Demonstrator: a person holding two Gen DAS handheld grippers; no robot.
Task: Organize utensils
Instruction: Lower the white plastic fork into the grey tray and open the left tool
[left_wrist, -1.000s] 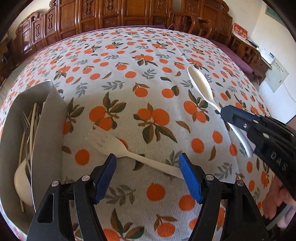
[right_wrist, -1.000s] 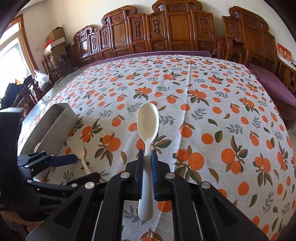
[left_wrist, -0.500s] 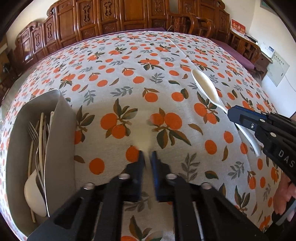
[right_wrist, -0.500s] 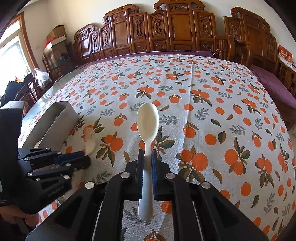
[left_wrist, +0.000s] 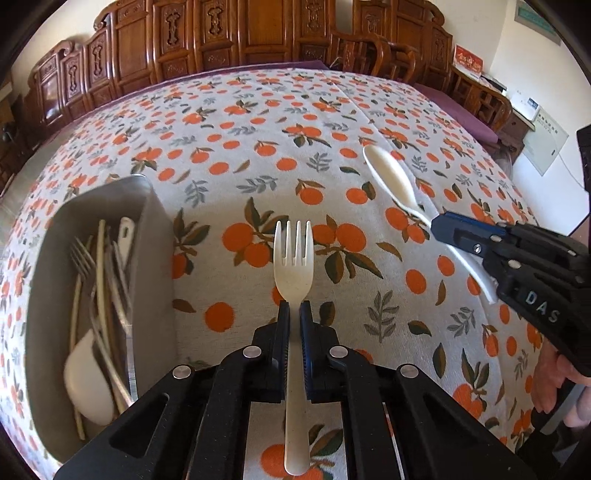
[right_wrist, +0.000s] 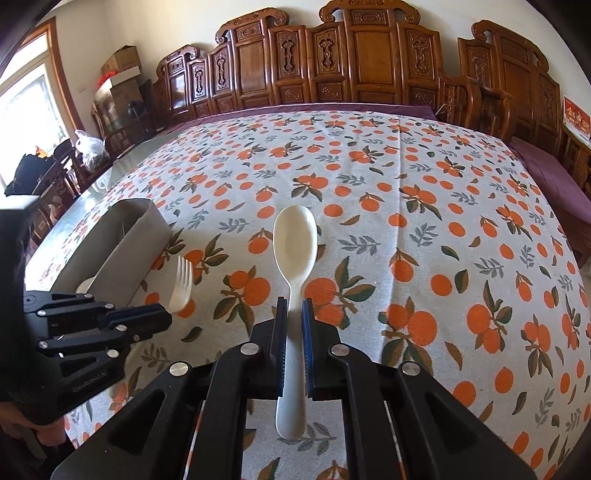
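Note:
My left gripper (left_wrist: 294, 314) is shut on a cream plastic fork (left_wrist: 293, 254), held above the tablecloth with the tines pointing away. The fork also shows in the right wrist view (right_wrist: 181, 284), sticking out of the left gripper (right_wrist: 162, 317). My right gripper (right_wrist: 294, 310) is shut on a cream plastic spoon (right_wrist: 294, 243), bowl forward, above the cloth. In the left wrist view the spoon (left_wrist: 391, 181) sticks out of the right gripper (left_wrist: 443, 229) at the right. A grey utensil box (left_wrist: 155, 236) lies to the left, holding several forks, chopsticks and a white spoon (left_wrist: 88, 380).
The table wears an orange-print cloth (right_wrist: 406, 206). The grey box (right_wrist: 122, 243) lies at its left edge. Carved wooden chairs (right_wrist: 369, 62) stand along the far side and right. A person's hand (left_wrist: 554, 384) holds the right gripper.
My left gripper shut on the fork that lay on the cloth and lifted it, tines now pointing forward. The right gripper still holds the spoon, little moved.

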